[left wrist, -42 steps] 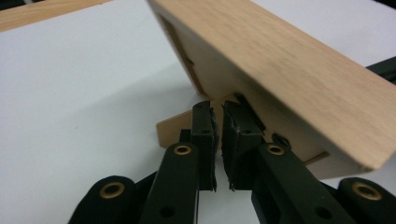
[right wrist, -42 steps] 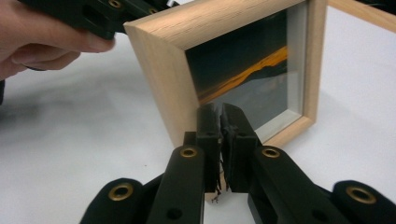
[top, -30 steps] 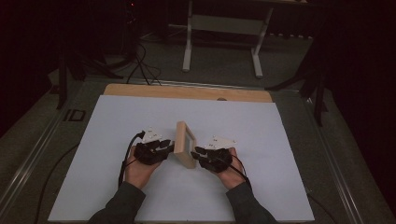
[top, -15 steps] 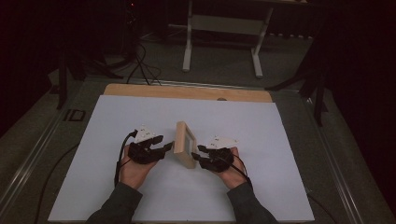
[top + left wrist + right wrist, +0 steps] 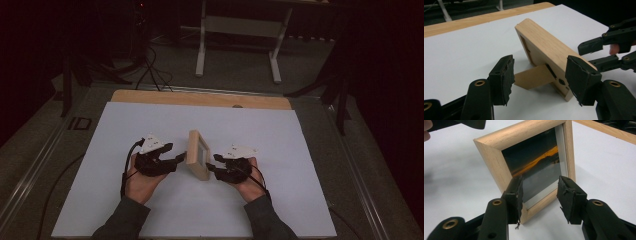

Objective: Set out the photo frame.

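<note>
A small wooden picture frame (image 5: 198, 161) stands upright on the white sheet (image 5: 280, 150), propped by its rear stand (image 5: 534, 77). My left gripper (image 5: 179, 159) sits behind it, open. Its jaws have just been opening, and the stand shows between the pads (image 5: 503, 75) untouched. My right gripper (image 5: 212, 165) faces the glass side, open, its jaws also just opening. In the right gripper view the frame (image 5: 496, 155) holds a dark sunset photo; its lower edge lies by the left pad (image 5: 517, 195) of my right gripper (image 5: 540, 192), unpressed. In the left gripper view, the frame (image 5: 541, 45) is between my left gripper (image 5: 539, 72) and my right gripper (image 5: 599, 53).
The white sheet covers a wooden tabletop whose bare strip (image 5: 200, 99) shows along the far edge. Beyond it stand white table legs (image 5: 202, 45) on a dark floor, with cables (image 5: 150, 65) at the far left. Sheet lies open on every side of the frame.
Both grippers' jaws have spread apart and let go of the frame, which now stands on its own. The hands have hardly shifted.
</note>
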`<state>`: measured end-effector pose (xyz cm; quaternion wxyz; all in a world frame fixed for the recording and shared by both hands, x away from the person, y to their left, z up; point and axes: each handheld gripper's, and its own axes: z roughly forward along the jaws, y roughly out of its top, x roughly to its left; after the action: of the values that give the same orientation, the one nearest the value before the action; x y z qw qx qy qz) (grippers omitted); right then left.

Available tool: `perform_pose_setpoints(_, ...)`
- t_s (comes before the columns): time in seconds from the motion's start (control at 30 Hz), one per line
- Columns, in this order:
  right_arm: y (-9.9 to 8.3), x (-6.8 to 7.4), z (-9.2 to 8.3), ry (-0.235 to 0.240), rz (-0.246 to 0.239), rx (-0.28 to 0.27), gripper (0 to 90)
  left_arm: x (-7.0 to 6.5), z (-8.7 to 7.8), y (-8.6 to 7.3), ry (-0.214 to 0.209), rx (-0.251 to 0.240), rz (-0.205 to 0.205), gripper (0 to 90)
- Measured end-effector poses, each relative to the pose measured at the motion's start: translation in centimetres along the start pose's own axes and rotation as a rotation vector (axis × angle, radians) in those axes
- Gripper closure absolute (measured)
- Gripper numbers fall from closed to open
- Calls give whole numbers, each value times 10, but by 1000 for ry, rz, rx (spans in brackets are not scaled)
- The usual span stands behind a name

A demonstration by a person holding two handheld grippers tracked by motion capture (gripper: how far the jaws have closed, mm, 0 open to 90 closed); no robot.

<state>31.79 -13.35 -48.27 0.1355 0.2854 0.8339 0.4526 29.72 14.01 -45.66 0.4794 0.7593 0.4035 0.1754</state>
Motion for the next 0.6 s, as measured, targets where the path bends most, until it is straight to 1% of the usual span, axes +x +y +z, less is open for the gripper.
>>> perform_pose_setpoints(0.2, 0, 0, -1, -1, 3, 0, 547, -2, -2, 1, -11, -7, -2, 375)
perform_pose_setpoints(0.47, 0, -1, -1, -1, 4, -1, 545, -9, -3, 4, -25, -10, 15, 318)
perform_pose_setpoints(0.6, 0, -1, -1, -2, 4, -2, 544, -13, 0, 4, -41, -2, 22, 305)
